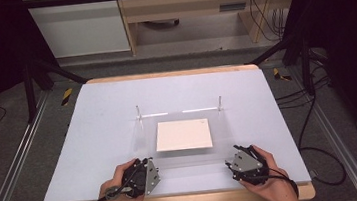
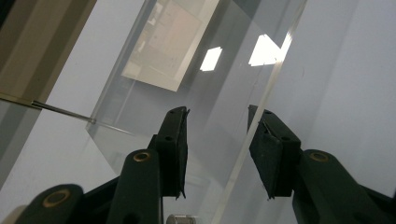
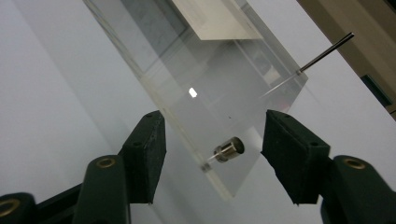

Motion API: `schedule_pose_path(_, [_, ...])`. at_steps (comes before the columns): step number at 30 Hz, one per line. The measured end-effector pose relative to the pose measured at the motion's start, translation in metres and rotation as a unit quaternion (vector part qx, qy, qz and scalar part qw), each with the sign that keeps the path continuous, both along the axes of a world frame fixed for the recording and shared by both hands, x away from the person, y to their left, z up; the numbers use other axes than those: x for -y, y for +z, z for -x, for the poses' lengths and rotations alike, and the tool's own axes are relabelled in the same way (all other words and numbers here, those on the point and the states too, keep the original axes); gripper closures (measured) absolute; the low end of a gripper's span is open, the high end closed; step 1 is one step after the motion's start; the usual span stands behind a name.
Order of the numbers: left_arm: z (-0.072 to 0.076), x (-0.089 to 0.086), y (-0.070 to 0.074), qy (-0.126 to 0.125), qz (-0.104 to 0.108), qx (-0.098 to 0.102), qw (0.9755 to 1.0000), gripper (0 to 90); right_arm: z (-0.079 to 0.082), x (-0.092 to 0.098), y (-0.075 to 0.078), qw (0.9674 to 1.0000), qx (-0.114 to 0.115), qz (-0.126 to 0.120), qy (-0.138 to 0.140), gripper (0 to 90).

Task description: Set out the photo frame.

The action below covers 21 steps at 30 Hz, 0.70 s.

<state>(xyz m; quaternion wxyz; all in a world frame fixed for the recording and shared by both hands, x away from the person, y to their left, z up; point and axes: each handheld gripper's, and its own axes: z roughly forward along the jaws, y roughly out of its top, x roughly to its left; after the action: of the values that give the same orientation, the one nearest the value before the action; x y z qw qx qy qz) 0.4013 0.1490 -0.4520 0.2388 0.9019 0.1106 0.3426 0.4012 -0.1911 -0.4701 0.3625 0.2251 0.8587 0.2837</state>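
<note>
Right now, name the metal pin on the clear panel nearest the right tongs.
The short capped stud at the clear panel's near corner, before the right tongs; the far pins are thin and bare.

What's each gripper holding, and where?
Nothing. The left gripper and right gripper each straddle a near corner of the clear panel, pads apart from it.

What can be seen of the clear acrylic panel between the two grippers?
The clear acrylic panel is a transparent rectangular sheet, glossy, with bright reflections and pale cut edges. It lies roughly flat over the grey table top, with a cream sheet showing through its middle. Thin metal pins rise at its two far corners, and a small metal standoff sits at a near corner. The left gripper and right gripper each straddle a near edge, jaws apart, pads not pressing.
</note>
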Motion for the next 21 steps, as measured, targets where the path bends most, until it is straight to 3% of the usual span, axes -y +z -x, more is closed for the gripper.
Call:
schedule_pose_path(7, [-0.001,-0.001,0.001,0.0,0.007,0.003,1.0,57.3,-0.002,-0.003,-0.001,0.9995,0.019,0.026,0.005,47.9])
schedule_pose_path(8, [-0.001,-0.002,0.004,0.001,0.015,0.009,0.9999,58.2,0.001,-0.004,0.002,0.9989,0.036,0.029,0.009,52.3])
schedule_pose_path(9, [-0.001,-0.003,0.005,0.001,0.017,0.01,0.9998,58.4,0.001,-0.004,0.004,0.9987,0.039,0.03,0.01,53.1])
schedule_pose_path(20, [-0.007,-0.004,0.023,0.004,0.028,0.041,0.9988,59.6,-0.002,-0.006,0.029,0.9993,0.034,0.014,-0.006,59.2])
schedule_pose_path(21, [-0.008,-0.005,0.025,0.005,0.029,0.045,0.9986,61.0,-0.004,-0.006,0.038,0.9994,0.033,0.008,-0.007,60.8])
